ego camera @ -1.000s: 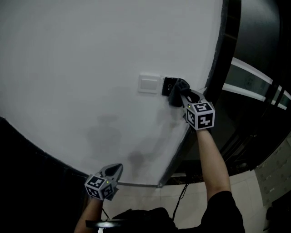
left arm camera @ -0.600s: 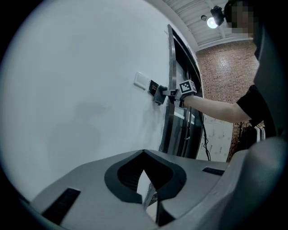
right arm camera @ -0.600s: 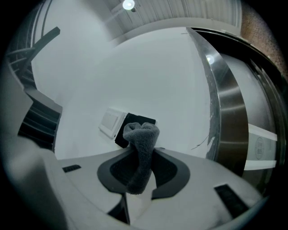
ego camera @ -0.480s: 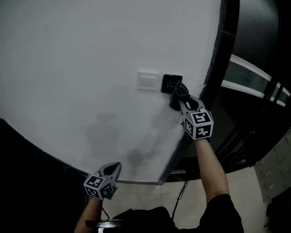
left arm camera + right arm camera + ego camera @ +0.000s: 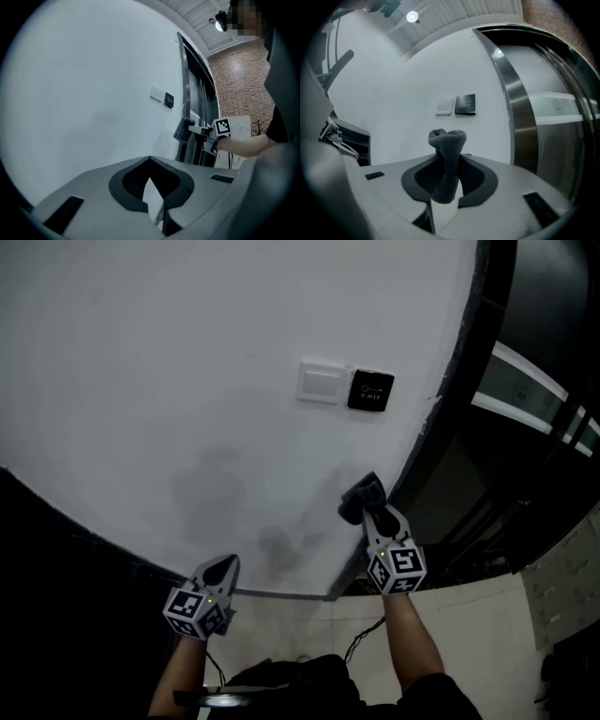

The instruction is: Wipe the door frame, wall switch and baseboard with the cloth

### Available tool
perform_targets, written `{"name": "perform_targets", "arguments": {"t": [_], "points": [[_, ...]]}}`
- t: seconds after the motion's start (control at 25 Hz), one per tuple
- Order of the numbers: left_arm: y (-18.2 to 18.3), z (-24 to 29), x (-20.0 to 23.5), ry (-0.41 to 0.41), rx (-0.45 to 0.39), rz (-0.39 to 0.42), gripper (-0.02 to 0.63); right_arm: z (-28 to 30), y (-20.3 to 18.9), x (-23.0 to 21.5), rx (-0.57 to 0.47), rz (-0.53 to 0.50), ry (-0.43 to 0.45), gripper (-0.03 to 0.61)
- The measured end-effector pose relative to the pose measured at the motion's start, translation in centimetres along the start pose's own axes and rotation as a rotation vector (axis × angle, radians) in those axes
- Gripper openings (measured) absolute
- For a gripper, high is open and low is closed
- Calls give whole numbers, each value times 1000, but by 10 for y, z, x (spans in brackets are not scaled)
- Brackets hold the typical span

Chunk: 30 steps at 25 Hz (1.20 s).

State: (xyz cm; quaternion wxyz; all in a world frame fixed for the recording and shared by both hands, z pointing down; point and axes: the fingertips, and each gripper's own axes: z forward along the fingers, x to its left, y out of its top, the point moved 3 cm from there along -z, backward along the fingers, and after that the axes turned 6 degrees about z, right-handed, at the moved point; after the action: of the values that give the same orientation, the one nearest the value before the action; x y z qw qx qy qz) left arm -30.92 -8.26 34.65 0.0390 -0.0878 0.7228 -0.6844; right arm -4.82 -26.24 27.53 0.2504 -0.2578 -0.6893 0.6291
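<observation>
My right gripper (image 5: 368,505) is shut on a dark grey cloth (image 5: 360,497), which stands bunched above the jaws (image 5: 446,154). It hangs off the white wall (image 5: 187,362), well below the white wall switch (image 5: 322,382) and the black exit button (image 5: 370,391); both plates show again as the switch (image 5: 445,107) and the button (image 5: 465,103). The dark door frame (image 5: 459,381) runs just right of the cloth. My left gripper (image 5: 221,570) is shut with nothing in it, low by the wall's bottom edge. From it I see the cloth (image 5: 183,131) and the switch (image 5: 157,93).
The steel door frame edge (image 5: 513,103) and a glass door (image 5: 562,122) lie right of the switches. Pale floor tiles (image 5: 487,634) and a thin black cable (image 5: 361,643) show below. A brick wall (image 5: 234,84) stands far off.
My right gripper has come down and away from the exit button with the cloth, leaving the button uncovered. The left gripper has barely shifted.
</observation>
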Motion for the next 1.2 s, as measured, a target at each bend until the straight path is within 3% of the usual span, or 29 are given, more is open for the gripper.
{"name": "perform_targets", "arguments": {"t": [0.2, 0.4, 0.68, 0.92, 1.2], "points": [[-6, -25, 14, 49, -40, -21, 2, -53, -70, 19, 13, 77, -37, 86], [-16, -42, 27, 62, -56, -57, 2, -79, -103, 36, 34, 122, -56, 86], [-15, -51, 31, 56, -85, -50, 2, -88, -93, 46, 3, 74, -75, 86], [0, -48, 18, 0, -129, 3, 2, -93, -89, 44, -2, 74, -85, 86], [-3, -67, 30, 32, -106, 22, 2, -84, -98, 61, 37, 70, -49, 86]]}}
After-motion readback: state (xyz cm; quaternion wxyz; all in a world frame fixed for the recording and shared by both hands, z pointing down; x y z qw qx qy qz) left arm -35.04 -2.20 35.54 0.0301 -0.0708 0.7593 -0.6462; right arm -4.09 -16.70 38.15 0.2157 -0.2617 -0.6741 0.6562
